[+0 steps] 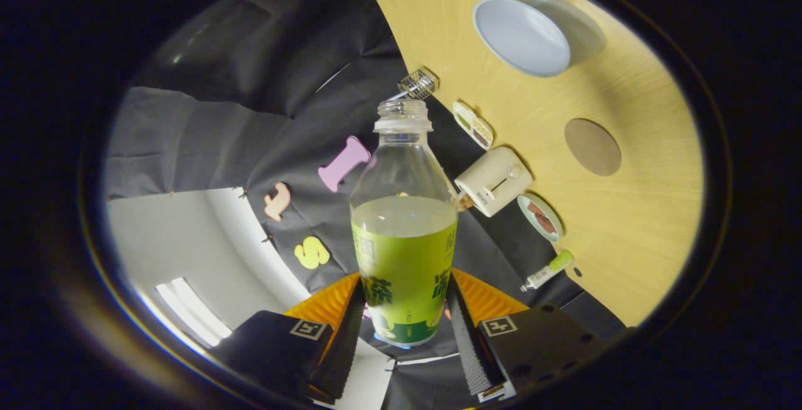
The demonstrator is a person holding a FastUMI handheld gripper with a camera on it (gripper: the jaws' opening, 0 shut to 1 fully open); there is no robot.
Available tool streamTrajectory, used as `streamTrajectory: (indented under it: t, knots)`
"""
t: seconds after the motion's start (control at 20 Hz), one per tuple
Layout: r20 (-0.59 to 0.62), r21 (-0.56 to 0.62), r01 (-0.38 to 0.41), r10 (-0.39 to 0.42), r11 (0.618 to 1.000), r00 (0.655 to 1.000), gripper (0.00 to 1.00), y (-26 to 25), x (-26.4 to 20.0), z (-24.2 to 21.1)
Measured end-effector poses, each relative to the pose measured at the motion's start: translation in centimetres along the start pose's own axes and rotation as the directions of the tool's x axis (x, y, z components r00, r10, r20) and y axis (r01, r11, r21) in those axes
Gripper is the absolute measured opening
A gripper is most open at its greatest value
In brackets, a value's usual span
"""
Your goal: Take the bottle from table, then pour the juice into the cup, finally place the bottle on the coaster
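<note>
A clear plastic bottle (403, 228) with a green label and no cap sits between my two fingers, and my gripper (404, 325) is shut on its lower body. Pale juice fills it to about halfway. The whole view is rolled, so the wooden table (633, 222) stands on end to the right of the bottle. A white cup (532, 34) with a handle rests on the table well beyond the bottle's mouth and to its right. A round brown coaster (592, 147) lies on the table nearer to me than the cup.
Along the table's back edge by the black cloth wall sit a wire whisk (416, 84), a small dish (473, 125), a cream-coloured toaster (494, 181), a round plate (540, 217) and a small green-capped tube (548, 270).
</note>
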State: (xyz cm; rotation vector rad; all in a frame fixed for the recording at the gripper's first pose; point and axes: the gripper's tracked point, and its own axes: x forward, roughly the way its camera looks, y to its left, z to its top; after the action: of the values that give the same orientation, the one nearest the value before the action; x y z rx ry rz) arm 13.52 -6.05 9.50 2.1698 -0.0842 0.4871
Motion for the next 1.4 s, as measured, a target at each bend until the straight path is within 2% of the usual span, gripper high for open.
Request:
streamTrajectory:
  t: [0.1,0.15,0.25,0.4,0.55,0.65,0.7,0.85,1.0,1.05,1.1,1.2,1.3,1.35,1.4]
  knots:
    - [-0.008,-0.062,0.007,-0.007,0.998,1.0,0.74,-0.3,-0.4,0.1]
    - [-0.017,-0.107,0.034,-0.036,0.994,0.999,0.74,-0.9,-0.7,0.0]
    - [-0.032,-0.201,0.088,-0.097,0.976,0.995,0.74,-2.4,-1.0,-0.1]
    - [-0.053,-0.3,0.122,-0.145,0.946,0.988,0.74,-3.7,-1.7,-0.3]
    - [-0.057,-0.458,0.181,-0.232,0.871,0.971,0.74,-5.6,-2.9,-0.5]
    - [-0.063,-0.567,0.195,-0.278,0.801,0.959,0.74,-6.3,-3.5,-1.1]
    - [-0.062,-0.633,0.199,-0.305,0.748,0.95,0.74,-6.6,-3.8,-1.3]
    - [-0.016,-0.837,0.194,-0.379,0.511,0.925,0.75,-7.2,-4.7,-1.7]
    - [-0.009,-0.935,0.128,-0.384,0.33,0.923,0.75,-6.2,-5.0,-3.0]
    - [0.008,-0.96,0.115,-0.388,0.254,0.922,0.75,-6.1,-5.0,-3.0]
    - [0.039,-0.98,0.111,-0.392,0.163,0.919,0.75,-6.2,-4.6,-2.3]
    - [0.112,-0.994,0.102,-0.4,-0.046,0.91,0.75,-6.4,-3.8,-1.1]
    - [0.175,-0.965,0.08,-0.385,-0.249,0.906,0.75,-6.8,-2.1,-0.1]
    - [0.209,-0.94,0.076,-0.385,-0.333,0.899,0.75,-7.1,-1.0,0.5]
    - [0.243,-0.914,0.075,-0.388,-0.399,0.889,0.76,-7.7,0.0,1.3]
